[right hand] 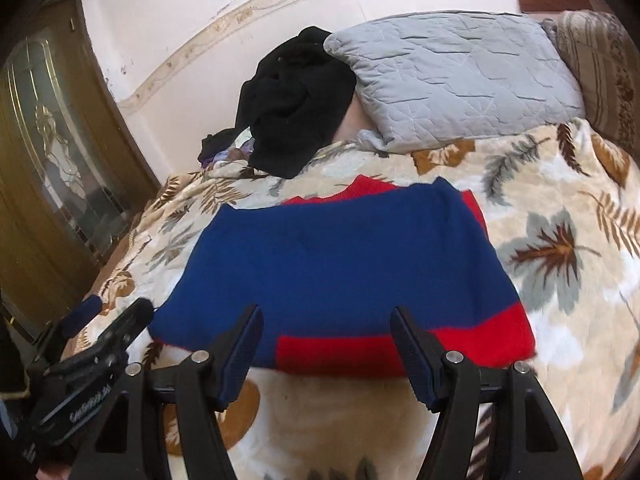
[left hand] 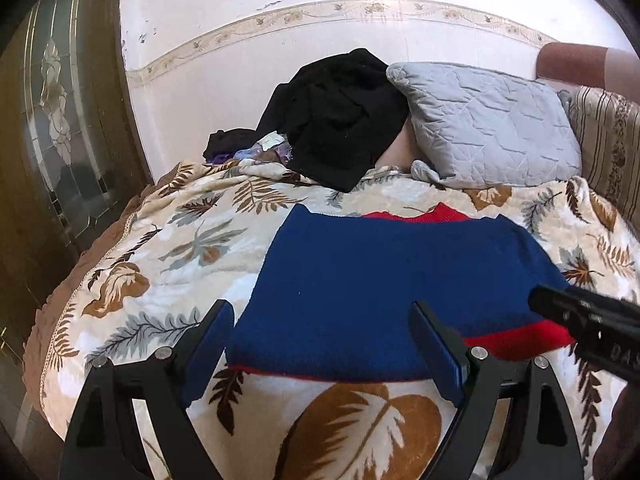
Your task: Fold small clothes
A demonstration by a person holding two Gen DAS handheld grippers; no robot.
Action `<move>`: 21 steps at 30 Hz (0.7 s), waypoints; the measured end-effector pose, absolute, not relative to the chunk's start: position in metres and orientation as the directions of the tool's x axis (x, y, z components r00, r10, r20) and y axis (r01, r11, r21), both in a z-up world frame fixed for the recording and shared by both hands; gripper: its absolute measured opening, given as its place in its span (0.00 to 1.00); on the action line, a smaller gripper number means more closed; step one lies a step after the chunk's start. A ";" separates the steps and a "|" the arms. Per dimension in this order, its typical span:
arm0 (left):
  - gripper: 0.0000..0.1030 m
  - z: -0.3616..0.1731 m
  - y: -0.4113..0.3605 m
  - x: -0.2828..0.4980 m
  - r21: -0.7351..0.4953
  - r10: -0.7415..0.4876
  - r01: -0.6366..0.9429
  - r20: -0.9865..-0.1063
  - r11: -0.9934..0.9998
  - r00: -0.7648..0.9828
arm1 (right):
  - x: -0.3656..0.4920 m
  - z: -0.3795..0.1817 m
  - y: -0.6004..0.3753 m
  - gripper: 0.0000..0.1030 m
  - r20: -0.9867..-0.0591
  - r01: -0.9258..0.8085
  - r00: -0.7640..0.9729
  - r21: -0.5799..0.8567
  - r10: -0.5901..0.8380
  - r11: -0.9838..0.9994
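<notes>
A blue knitted sweater (left hand: pixel 380 280) with a red collar and red hem lies flat and partly folded on the leaf-patterned blanket (left hand: pixel 168 248). My left gripper (left hand: pixel 324 322) hovers open over the sweater's near edge, its pads apart with nothing pressed between them. A black part of my right gripper (left hand: pixel 568 312) reaches in at the right, over the red hem. In the right wrist view the sweater (right hand: pixel 340 256) fills the middle. There my right gripper (right hand: pixel 328 324) stands open above the red hem (right hand: pixel 480 336), holding nothing. My left gripper (right hand: pixel 116 308) shows at the lower left, beside the sweater's left edge.
A heap of black clothing (left hand: pixel 336 120) and a grey quilted pillow (left hand: pixel 488 124) lie at the head of the bed against the white wall. A striped cushion (left hand: pixel 608 140) sits at the far right. A wooden door with glass (left hand: pixel 52 120) stands to the left of the bed.
</notes>
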State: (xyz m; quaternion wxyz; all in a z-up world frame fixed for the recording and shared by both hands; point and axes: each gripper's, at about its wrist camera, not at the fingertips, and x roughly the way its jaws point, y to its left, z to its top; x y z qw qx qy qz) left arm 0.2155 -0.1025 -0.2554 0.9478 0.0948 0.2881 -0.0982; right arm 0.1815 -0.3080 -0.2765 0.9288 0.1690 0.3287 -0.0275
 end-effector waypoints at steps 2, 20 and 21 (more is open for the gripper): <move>0.86 -0.259 -0.105 0.220 0.134 -0.120 0.237 -0.572 0.962 0.811 | 0.191 -0.282 -0.312 0.68 -0.634 0.169 0.771 0.308 0.069 0.936; 0.88 -0.323 -0.094 0.288 0.013 -0.078 0.148 -0.802 0.989 0.592 | 0.185 -0.315 -0.372 0.67 -0.696 0.283 0.706 0.445 0.129 0.850; 0.88 -0.320 -0.092 0.286 0.012 -0.073 0.137 -0.796 0.990 0.601 | 0.181 -0.313 -0.378 0.68 -0.684 0.282 0.716 0.466 0.140 0.839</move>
